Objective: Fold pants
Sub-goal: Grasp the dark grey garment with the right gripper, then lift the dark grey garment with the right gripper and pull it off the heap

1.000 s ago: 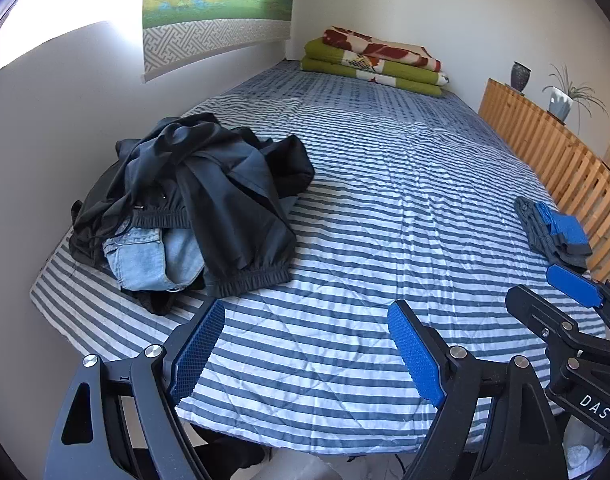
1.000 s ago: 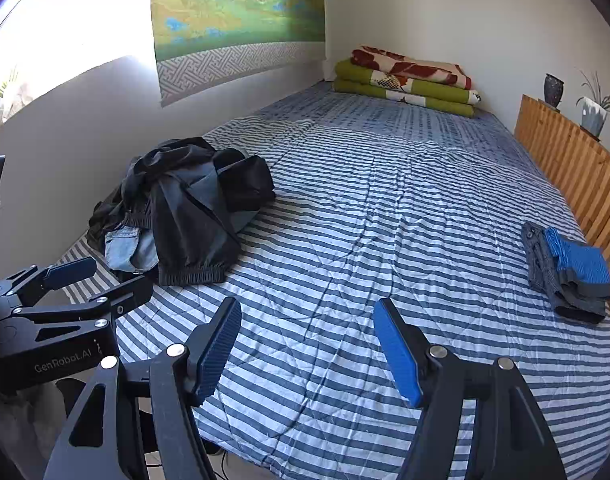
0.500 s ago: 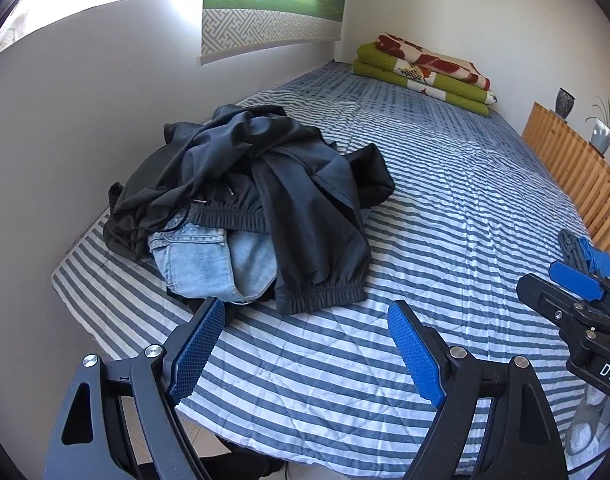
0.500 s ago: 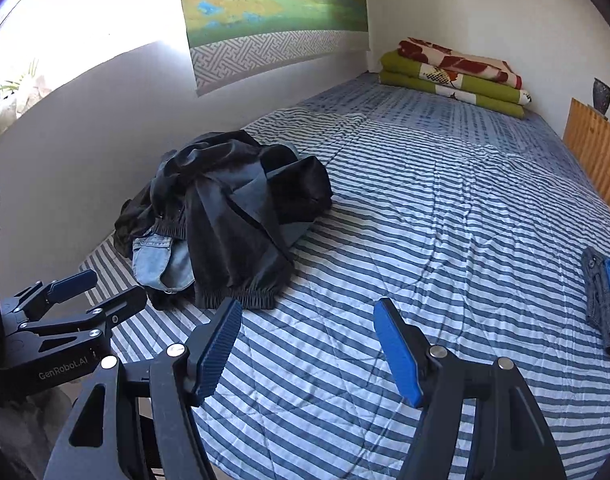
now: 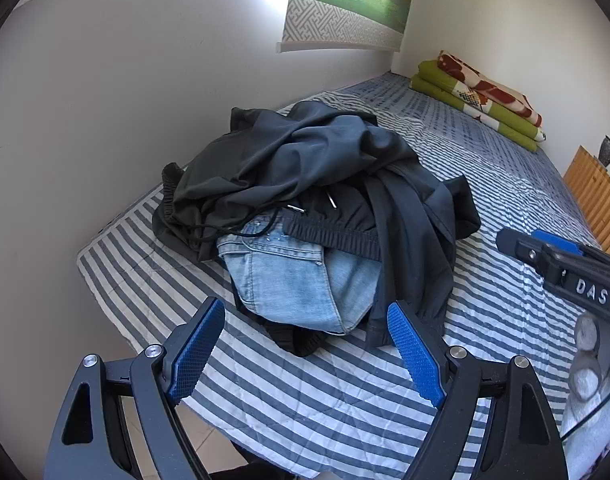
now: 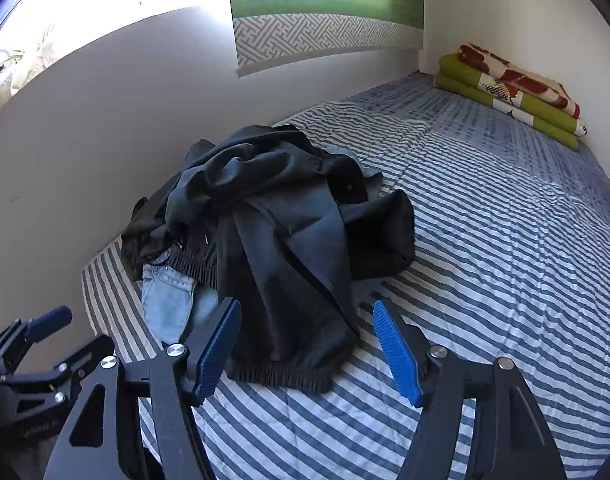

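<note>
We hold both grippers low over the near edge of the bed [image 5: 505, 184], pointing forward at the heap of clothes. The left gripper [image 5: 305, 354] has its jaws wide apart and nothing between them; its blue ribbed pads [image 5: 197, 350] stand just before the light denim, not touching it as far as we can see. The right gripper [image 6: 307, 350] is also spread open and empty, and its two fingers frame the elastic cuff of a dark trouser leg, near to it but apart. In the left view the right gripper appears at the right edge, and in the right view the left gripper shows at the lower left. The pants to fold lie in a crumpled pile [image 5: 317, 184] on the left side of the bed, close to the white wall. On top are the dark pants [image 6: 281, 216] of smooth, slightly shiny cloth, with a ribbed elastic waistband, a thin drawstring with metal tips and a gathered cuff. Under them lie pale blue jeans [image 5: 293, 280], of rougher denim with visible seams. The bed cover is striped in grey-blue and white, quilted and a little wrinkled. At the far end folded green blankets [image 6: 509, 96] with a red and white pattern are stacked against the wall.
</note>
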